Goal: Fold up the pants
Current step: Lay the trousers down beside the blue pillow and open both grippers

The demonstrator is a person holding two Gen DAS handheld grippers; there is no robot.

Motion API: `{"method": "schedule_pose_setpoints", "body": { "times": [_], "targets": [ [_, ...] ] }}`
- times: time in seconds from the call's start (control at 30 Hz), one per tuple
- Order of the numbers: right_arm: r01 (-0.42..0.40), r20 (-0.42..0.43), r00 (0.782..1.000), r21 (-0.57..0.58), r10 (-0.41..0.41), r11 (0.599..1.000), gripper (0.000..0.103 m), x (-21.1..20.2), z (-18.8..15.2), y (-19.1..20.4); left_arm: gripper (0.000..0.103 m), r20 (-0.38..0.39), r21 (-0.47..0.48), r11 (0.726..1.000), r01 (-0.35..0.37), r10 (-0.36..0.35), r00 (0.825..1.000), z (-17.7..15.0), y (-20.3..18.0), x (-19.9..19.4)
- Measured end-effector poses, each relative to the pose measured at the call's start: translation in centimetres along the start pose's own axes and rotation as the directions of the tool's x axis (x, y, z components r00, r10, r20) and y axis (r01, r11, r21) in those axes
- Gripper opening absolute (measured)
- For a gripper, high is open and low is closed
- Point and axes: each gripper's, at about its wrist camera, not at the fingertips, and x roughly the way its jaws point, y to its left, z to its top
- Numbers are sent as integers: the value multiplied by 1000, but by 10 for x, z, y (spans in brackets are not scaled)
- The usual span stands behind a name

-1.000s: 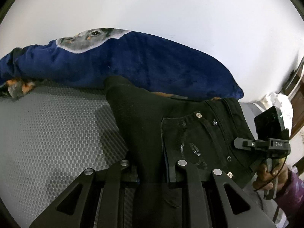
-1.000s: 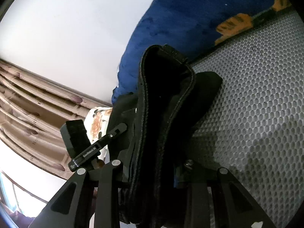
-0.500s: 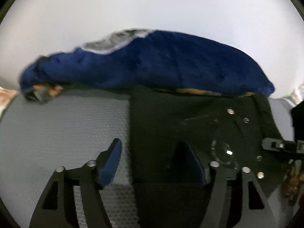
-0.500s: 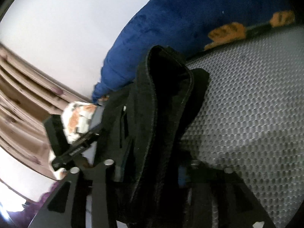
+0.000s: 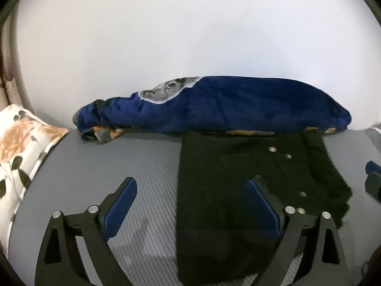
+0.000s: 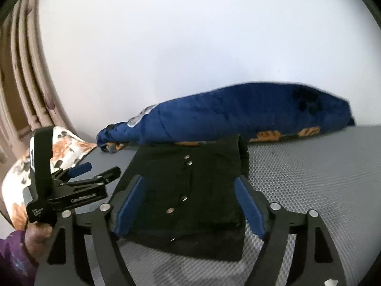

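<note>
Black jeans (image 5: 238, 190) lie folded into a flat rectangle on the grey mesh surface (image 5: 119, 157), with metal rivets on top. My left gripper (image 5: 190, 197) is open and empty, above the pants' left edge. My right gripper (image 6: 190, 195) is open and empty, its blue pads either side of the pants (image 6: 190, 190) without touching. The left gripper (image 6: 78, 186) shows at the left of the right wrist view, held by a hand.
A rolled dark blue blanket (image 5: 226, 107) lies along the white wall just behind the pants. A floral pillow (image 5: 21, 147) sits at the left edge of the surface. Curtains (image 6: 21, 71) hang at far left.
Both grippers opened and let go of the pants, then drew back. The pants now lie flat and folded on the surface.
</note>
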Motion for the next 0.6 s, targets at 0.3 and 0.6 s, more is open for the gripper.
{"method": "schedule_pose_setpoints", "body": {
  "times": [0.3,0.6],
  "targets": [
    [37,7,999,-54,-37,998,91,-31,-15,36,94,-17,-36,999,-24,23,1000,-13,-9,-42],
    [37,2,999,-46,-37,998,92,-59,-21,45,95,-4,-82,996,-41,41,999,-15,-3,-84]
  ]
}}
